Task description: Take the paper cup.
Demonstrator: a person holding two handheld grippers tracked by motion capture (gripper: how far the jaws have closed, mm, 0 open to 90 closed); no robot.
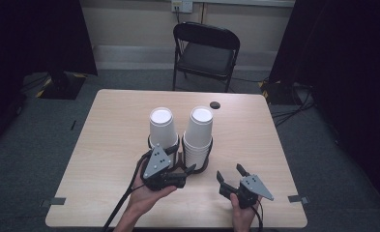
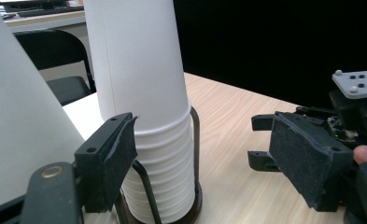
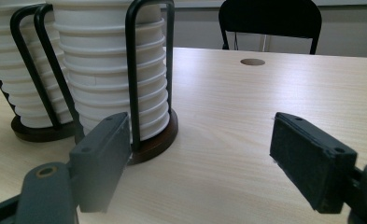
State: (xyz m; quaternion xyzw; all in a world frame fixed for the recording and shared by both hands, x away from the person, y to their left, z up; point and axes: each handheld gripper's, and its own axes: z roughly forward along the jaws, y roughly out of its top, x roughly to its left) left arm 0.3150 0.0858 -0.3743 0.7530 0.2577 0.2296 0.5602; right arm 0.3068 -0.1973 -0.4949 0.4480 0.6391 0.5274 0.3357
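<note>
No brand, label or writing can be read on anything here. Two stacks of white paper cups stand upside down in black wire holders on round dark bases, side by side near the middle of the table (image 1: pixel 110 121): the left stack (image 1: pixel 162 128) and the right stack (image 1: pixel 198 133), their holders close together. The left gripper (image 1: pixel 190 170) sits just in front of them toward the near edge, jaws spread wide, holding nothing; in the left gripper view the right stack (image 2: pixel 146 116) rises between its jaws. The right gripper (image 1: pixel 231 173) rests near the near right corner, also wide open and empty, apart from the cups. Bare tabletop lies open along the left, right and far edges. A black chair (image 1: pixel 206 53) stands beyond the far edge.
</note>
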